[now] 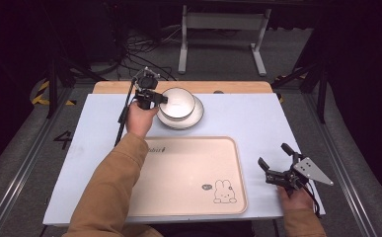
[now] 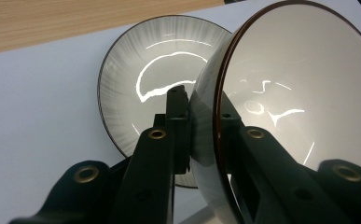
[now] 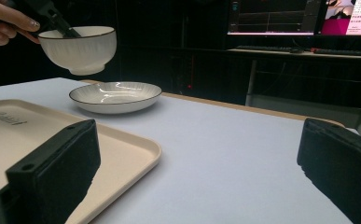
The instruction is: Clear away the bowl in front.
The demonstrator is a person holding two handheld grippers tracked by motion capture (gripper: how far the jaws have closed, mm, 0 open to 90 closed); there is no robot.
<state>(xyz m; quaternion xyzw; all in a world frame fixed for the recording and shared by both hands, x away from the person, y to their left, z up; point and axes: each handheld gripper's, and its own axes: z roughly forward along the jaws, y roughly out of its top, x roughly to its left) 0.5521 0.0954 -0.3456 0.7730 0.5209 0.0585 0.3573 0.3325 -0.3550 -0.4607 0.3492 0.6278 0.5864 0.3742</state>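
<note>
A white bowl (image 1: 177, 101) with a dark rim hangs in the air just above a shallow white plate (image 1: 191, 120) at the table's far middle. My left gripper (image 1: 161, 98) is shut on the bowl's rim, one jaw inside and one outside. The left gripper view shows the bowl (image 2: 299, 84) tilted on edge between the jaws, with the plate (image 2: 136, 84) behind it. Seen from the right gripper view, the bowl (image 3: 80, 49) floats level over the plate (image 3: 115, 95). My right gripper (image 1: 273, 154) rests at the table's near right, open and holding nothing (image 3: 199, 154).
A beige tray (image 1: 188, 173) with a rabbit drawing lies at the near middle, its corner (image 3: 136, 149) just left of my right gripper. A wooden strip (image 1: 228, 87) borders the table's far edge. Beyond it stand a desk frame (image 1: 223, 34) and cables on the floor.
</note>
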